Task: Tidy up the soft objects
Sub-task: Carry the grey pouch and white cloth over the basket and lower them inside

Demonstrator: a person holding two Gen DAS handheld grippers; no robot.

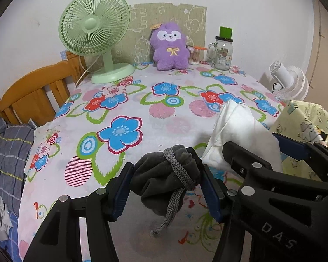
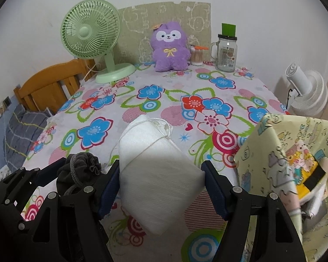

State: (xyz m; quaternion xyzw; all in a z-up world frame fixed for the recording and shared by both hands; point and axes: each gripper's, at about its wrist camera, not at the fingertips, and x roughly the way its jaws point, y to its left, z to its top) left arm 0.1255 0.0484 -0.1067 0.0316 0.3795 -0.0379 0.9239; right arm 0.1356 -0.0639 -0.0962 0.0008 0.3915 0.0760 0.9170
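Note:
My left gripper (image 1: 166, 187) is shut on a dark grey drawstring pouch (image 1: 164, 179), held above the flowered tablecloth (image 1: 120, 109); its grey cord (image 1: 175, 198) hangs down. My right gripper (image 2: 161, 187) is shut on a white drawstring pouch (image 2: 155, 174), also lifted off the table. The white pouch (image 1: 240, 135) shows just right of the grey one in the left wrist view, and the grey pouch (image 2: 78, 170) shows at the lower left in the right wrist view. A purple plush toy (image 2: 170, 48) sits upright at the table's far edge.
A green desk fan (image 2: 91, 37) stands at the back left. A glass jar mug (image 2: 226, 52) and a cup of cotton swabs (image 2: 196, 56) stand at the back right. A yellow patterned fabric box (image 2: 280, 152) is at the right, a white fan (image 2: 306, 91) beyond it. A wooden bed frame (image 1: 32, 93) lies to the left.

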